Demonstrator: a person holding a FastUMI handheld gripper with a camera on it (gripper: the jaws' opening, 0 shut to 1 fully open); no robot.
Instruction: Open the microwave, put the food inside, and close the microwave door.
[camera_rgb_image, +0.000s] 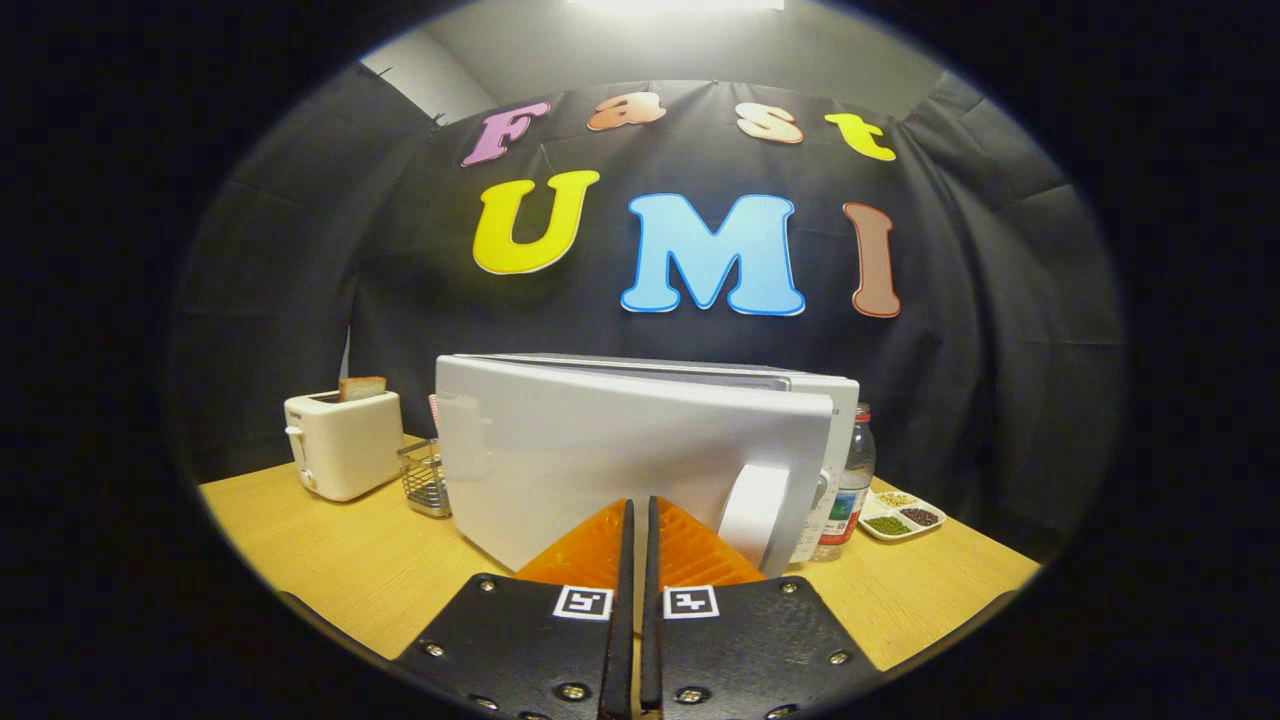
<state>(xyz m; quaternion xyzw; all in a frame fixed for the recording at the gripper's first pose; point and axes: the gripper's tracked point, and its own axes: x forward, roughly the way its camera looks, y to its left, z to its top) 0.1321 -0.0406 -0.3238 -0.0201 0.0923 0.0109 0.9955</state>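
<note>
Fingers (640, 515) clenched together with nothing between them, tips up against the white microwave (640, 450) door, microwave on the wooden counter (330, 560), toaster (343, 443) beside it, bottle (852, 480) opposite

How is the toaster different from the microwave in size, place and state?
The toaster is small; the microwave is far bigger. The toaster stands off to one side, beyond the gripper; the microwave stands just ahead of its closed fingers. The toaster has a slice of bread sticking out on top; the microwave's door looks slightly ajar at its handle side. Both are pale and stand on the wooden table.
</note>
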